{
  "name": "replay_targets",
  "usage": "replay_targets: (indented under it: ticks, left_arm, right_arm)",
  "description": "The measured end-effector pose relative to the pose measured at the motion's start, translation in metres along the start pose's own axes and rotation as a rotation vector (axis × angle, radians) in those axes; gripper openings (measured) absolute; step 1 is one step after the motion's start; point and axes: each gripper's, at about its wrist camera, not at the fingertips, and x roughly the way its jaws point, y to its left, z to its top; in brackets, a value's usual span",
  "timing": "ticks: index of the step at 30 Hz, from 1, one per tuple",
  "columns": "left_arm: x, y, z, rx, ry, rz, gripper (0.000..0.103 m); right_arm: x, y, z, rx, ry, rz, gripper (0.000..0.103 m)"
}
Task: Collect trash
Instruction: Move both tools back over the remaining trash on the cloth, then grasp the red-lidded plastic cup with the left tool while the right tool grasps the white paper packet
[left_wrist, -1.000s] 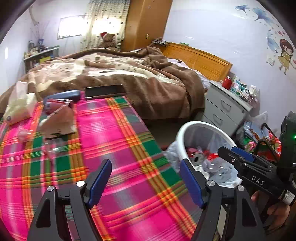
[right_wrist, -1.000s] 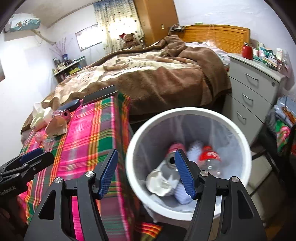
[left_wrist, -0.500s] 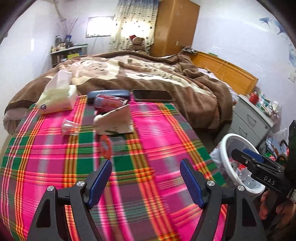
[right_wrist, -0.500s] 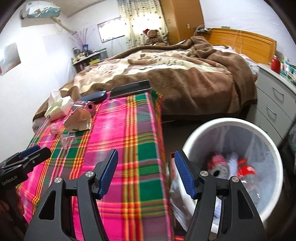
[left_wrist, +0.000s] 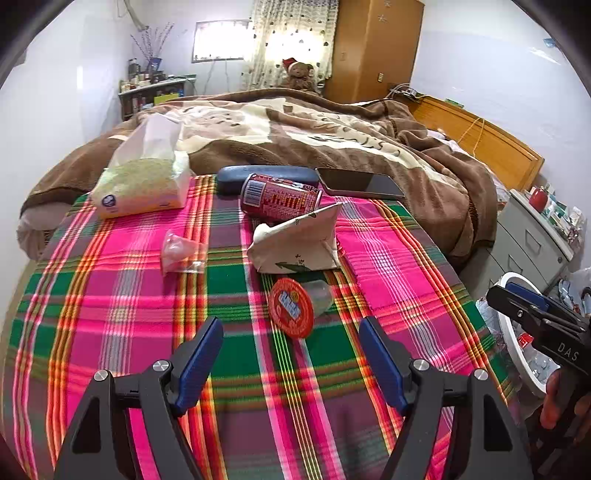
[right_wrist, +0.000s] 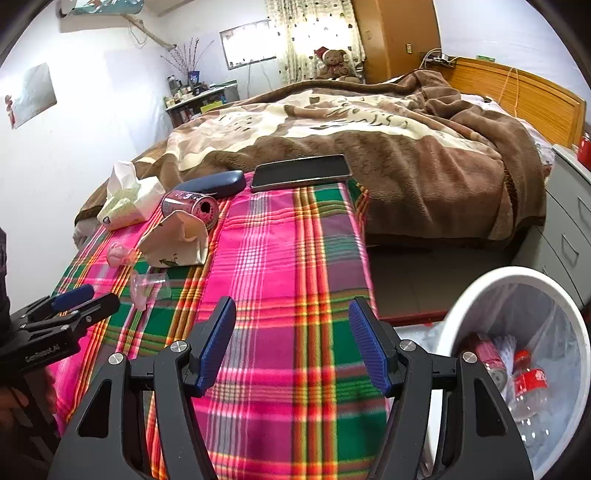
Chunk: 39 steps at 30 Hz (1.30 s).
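Observation:
On the plaid tablecloth (left_wrist: 110, 332) lies trash. A clear cup with a red lid (left_wrist: 291, 308) is on its side just ahead of my left gripper (left_wrist: 290, 323), which is open and empty. Behind it are a crumpled paper carton (left_wrist: 299, 243), a red can (left_wrist: 279, 199) on its side and a small clear plastic wrapper (left_wrist: 181, 251). My right gripper (right_wrist: 292, 303) hovers open and empty over the table's right part. The white bin (right_wrist: 476, 291) stands on the floor at its lower right, holding a can and a red-labelled bottle (right_wrist: 528, 380).
A tissue pack (left_wrist: 142, 184), a dark glasses case (left_wrist: 229, 177) and a phone (left_wrist: 360, 182) lie along the table's far edge. A bed with a brown blanket (right_wrist: 406, 147) is behind it. Grey drawers (right_wrist: 569, 236) stand to the right, past the bin.
Both grippers have swung left, away from the bin and over the table. The red-lidded cup now sits just ahead of the left gripper. Both stay open.

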Motion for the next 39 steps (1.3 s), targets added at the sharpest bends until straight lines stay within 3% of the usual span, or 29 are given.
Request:
replay_targets:
  ticks: [9, 16, 20, 23, 39]
  left_arm:
    - [0.039, 0.003, 0.013, 0.056, 0.053, -0.03, 0.076]
    - [0.059, 0.012, 0.018, 0.022, 0.081, -0.075, 0.076]
    - [0.063, 0.021, 0.018, -0.011, 0.09, -0.113, 0.05]
    - [0.064, 0.026, 0.014, 0.0, 0.1, -0.099, 0.044]
    - [0.032, 0.093, -0.005, -0.118, 0.085, 0.009, 0.044]
  right_arm:
    - [0.021, 0.014, 0.013, -0.029, 0.025, 0.018, 0.065]
    - [0.04, 0.026, 0.025, -0.035, 0.043, 0.071, 0.065]
    - [0.048, 0.039, 0.03, -0.071, 0.044, 0.097, 0.065]
    - [0.055, 0.049, 0.033, -0.094, 0.052, 0.112, 0.065]
    - [0.072, 0.097, 0.059, -0.239, -0.026, 0.225, 0.065]
